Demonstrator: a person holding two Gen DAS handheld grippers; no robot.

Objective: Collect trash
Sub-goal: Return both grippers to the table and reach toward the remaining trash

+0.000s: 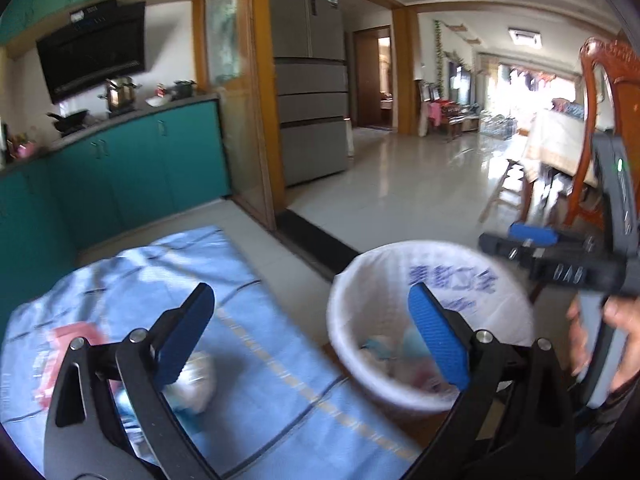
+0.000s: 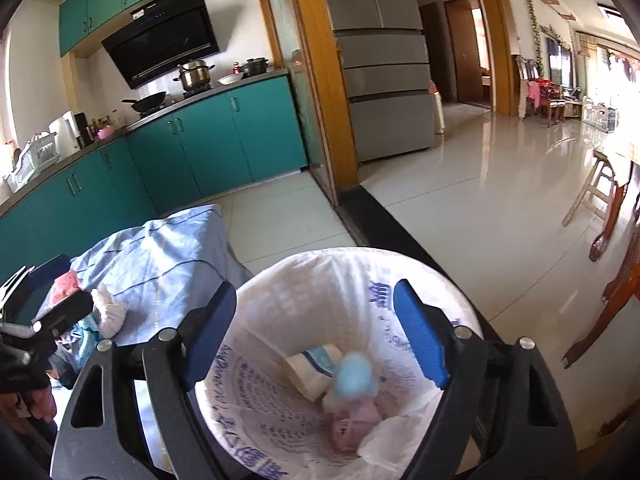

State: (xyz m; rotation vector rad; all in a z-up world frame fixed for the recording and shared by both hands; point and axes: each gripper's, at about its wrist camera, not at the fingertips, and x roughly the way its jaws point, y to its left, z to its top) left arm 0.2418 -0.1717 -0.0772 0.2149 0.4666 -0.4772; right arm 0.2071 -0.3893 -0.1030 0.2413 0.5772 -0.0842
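My right claw (image 2: 316, 316) hangs over the mouth of the white bin (image 2: 280, 280), jaws spread wide with nothing between them. The bin is lined with a white bag printed in blue, and inside it lie a pale packet (image 2: 310, 368), a light blue wad (image 2: 354, 372) and some pink scraps (image 2: 356, 420). My left claw (image 1: 312, 332) is also wide open and empty, above the near edge of the tabletop, which is draped in a blue cloth (image 1: 260, 320). On that cloth, near my left claw, lie a crumpled white wad (image 1: 196, 384) and a pink wrapper (image 1: 76, 334). The bin stands just beside the tabletop's right edge.
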